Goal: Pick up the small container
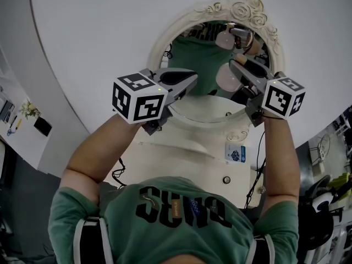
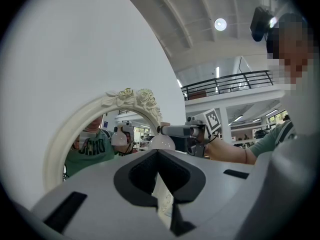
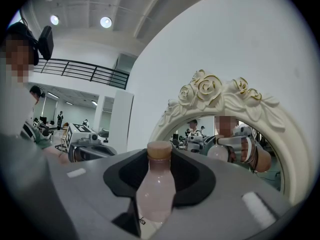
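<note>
The head camera looks steeply down past the person's chest onto the left gripper (image 1: 191, 79) and right gripper (image 1: 237, 68), both close below it. Each gripper camera sits just behind its own jaws, facing the ornate mirror (image 1: 242, 9) — near at hand. All three views share that mirror; each gripper view also catches the other gripper.
</note>
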The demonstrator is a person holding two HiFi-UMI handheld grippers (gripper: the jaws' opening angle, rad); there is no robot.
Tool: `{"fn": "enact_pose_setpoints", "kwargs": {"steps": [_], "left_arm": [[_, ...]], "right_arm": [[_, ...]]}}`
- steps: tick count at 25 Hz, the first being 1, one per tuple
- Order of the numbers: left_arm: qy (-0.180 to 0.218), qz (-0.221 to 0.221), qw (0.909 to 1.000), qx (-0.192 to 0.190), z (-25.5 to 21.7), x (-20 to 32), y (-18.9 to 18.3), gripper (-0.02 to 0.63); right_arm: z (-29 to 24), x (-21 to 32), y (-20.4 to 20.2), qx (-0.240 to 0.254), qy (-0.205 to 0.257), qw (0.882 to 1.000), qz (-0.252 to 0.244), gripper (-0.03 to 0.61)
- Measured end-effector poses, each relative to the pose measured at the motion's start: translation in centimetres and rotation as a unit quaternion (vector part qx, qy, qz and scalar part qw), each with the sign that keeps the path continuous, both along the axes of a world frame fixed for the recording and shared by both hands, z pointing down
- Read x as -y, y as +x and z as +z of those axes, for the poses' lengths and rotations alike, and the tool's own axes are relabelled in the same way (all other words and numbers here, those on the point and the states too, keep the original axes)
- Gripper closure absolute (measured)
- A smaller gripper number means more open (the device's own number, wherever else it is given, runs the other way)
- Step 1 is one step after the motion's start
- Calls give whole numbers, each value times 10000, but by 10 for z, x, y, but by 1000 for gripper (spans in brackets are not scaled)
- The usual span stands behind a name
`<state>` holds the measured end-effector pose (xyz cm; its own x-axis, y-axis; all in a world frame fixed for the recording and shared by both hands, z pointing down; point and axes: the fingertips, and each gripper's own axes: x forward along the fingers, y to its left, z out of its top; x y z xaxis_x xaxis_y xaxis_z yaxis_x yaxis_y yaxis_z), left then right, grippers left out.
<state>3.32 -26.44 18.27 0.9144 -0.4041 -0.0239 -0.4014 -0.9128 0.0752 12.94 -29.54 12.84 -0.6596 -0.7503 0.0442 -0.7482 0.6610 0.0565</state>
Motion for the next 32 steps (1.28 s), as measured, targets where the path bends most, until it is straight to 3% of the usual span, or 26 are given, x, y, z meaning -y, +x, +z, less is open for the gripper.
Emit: {"fn": "enact_pose_setpoints", "kwargs": {"steps": [32], "left_arm": [[-19, 8, 10000, 26, -2, -1, 0, 611]], "right_arm": [[-1, -1, -1, 21, 7, 10000, -42, 431]]}}
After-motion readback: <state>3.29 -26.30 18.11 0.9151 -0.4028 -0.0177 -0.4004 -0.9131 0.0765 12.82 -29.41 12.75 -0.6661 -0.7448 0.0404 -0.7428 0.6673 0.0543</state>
